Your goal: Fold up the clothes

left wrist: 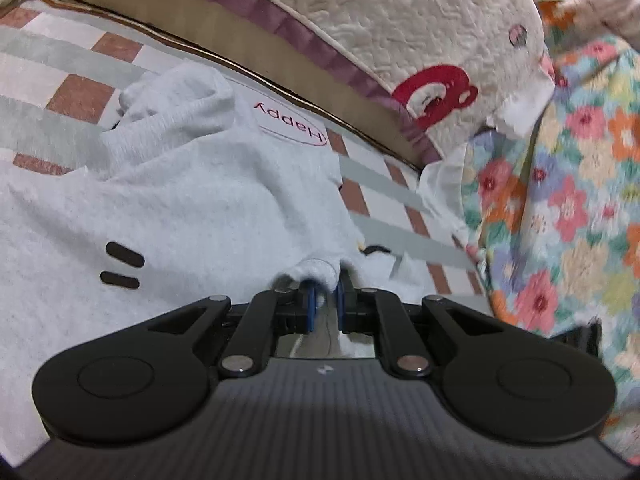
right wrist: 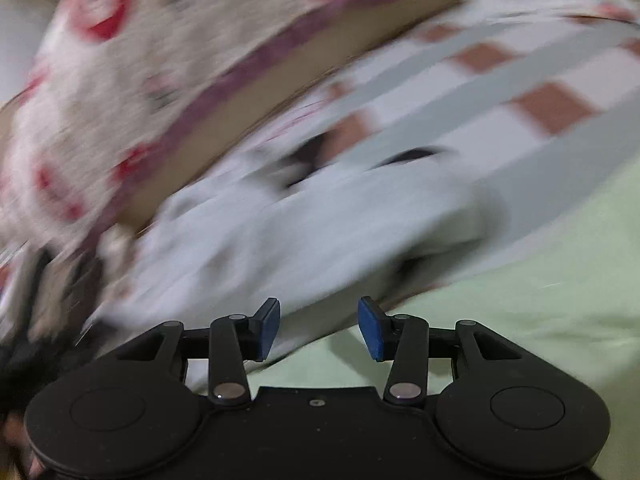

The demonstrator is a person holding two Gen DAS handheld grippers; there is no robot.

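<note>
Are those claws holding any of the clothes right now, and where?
The left claw pinches the pale grey sweatshirt by a bunched edge. The right claw is open and holds nothing.

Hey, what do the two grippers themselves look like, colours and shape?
The left gripper and right gripper match: matte black linkage arms with silver pivot pins, round disc housings either side, and blue pads on the fingers. The left's body is ribbed dark grey with a small logo. No cables show.
</note>
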